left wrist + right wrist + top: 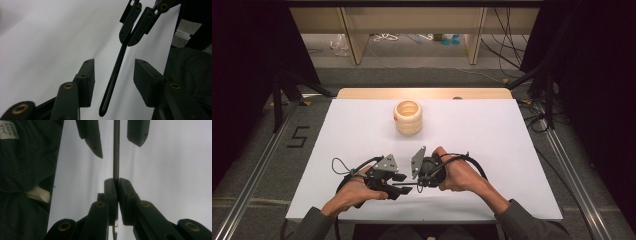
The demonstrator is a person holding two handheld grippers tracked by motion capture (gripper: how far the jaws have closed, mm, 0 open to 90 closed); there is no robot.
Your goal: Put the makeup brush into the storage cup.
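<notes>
At lower centre-left of the high view, the left tongs (404,184) stand half open, their pads (86,82) either side of a thin dark rod (113,77) without touching it. Just right of them, the right tongs (421,181) are clamped shut on the rod's other end, holding it above the white counter (512,165). Risk: an off-centre closure by the left tongs could knock the rod askew or pull it free. The ribbed cream pot (408,117) stands well apart, upper centre.

The white counter (492,145) is lit brightly and evenly from above, while the surroundings are left dark. In both gripper views the nearest black parts are blurred, and soft grey shadows are cast.
</notes>
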